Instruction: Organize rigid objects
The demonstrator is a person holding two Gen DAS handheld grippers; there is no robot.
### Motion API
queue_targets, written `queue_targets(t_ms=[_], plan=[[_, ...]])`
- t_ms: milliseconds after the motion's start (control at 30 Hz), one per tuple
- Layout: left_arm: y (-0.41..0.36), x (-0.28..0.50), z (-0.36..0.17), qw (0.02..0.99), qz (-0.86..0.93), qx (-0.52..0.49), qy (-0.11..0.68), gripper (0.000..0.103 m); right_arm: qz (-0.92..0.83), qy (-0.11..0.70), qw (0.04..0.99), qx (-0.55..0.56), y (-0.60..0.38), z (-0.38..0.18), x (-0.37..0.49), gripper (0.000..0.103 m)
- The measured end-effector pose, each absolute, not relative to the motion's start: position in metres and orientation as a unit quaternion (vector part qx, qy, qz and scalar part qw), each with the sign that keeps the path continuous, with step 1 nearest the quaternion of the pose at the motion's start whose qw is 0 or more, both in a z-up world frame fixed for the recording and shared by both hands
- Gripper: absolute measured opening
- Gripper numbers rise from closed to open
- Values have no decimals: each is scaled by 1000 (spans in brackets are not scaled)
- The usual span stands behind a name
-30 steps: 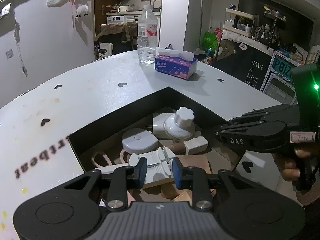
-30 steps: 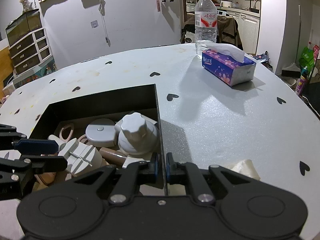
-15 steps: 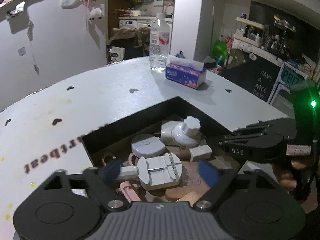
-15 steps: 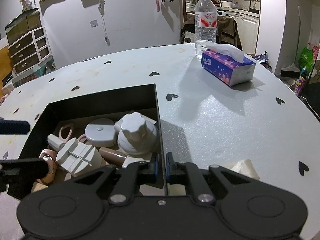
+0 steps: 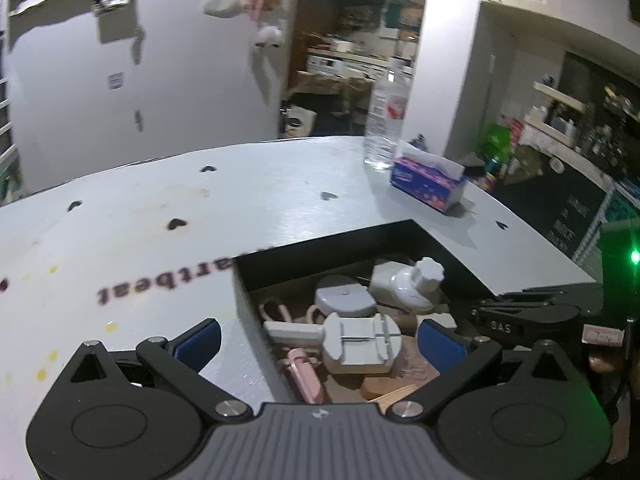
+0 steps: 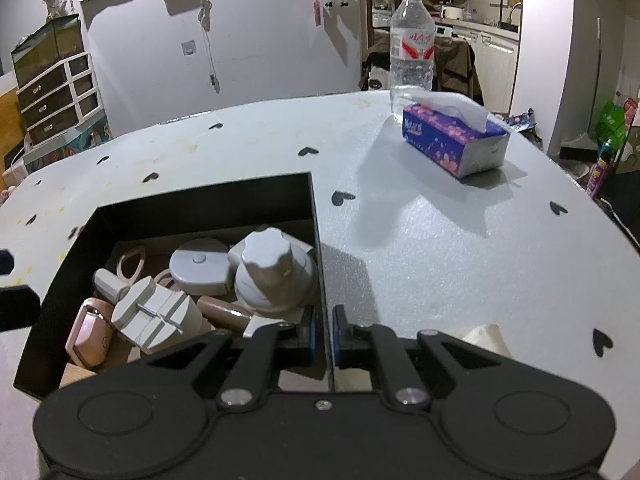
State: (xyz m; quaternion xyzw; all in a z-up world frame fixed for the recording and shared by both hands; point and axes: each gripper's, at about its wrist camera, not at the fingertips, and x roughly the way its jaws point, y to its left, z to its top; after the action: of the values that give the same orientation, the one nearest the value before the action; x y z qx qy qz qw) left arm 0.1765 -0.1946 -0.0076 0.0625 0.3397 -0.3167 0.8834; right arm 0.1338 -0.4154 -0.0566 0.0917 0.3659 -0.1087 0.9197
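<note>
The left tool [image 5: 319, 341] stands released, its jaws having just opened, and nothing is pressed between its pads. The grey slotted block [image 5: 362, 344] lies directly ahead of it inside the black box [image 5: 312, 258] on the desk [image 5: 160, 240], long axis running toward the box's left wall. The right tool [image 6: 323, 335] is clenched on the box's right wall, steadying it; beyond the block sits the white knob [image 5: 416, 284].

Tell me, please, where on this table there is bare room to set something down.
The table is bare between the box wall and the tissue pack, and left of the box toward the printed lettering. The far right corner holds the pack and the water bottle. Inside, the box is crowded.
</note>
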Motion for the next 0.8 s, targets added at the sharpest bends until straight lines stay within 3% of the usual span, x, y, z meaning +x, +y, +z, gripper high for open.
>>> queue_targets(t_ms=[267, 433, 800], plan=[[-175, 166, -3, 902, -282, 31, 326, 103, -101, 313, 941, 80, -409, -26, 109, 12], [-165, 153, 2, 919, -254, 22, 302, 103, -90, 281, 953, 72, -403, -11, 84, 24], [-143, 105, -3, 940, -216, 11, 265, 103, -79, 255, 962, 53, -382, -14, 32, 67]])
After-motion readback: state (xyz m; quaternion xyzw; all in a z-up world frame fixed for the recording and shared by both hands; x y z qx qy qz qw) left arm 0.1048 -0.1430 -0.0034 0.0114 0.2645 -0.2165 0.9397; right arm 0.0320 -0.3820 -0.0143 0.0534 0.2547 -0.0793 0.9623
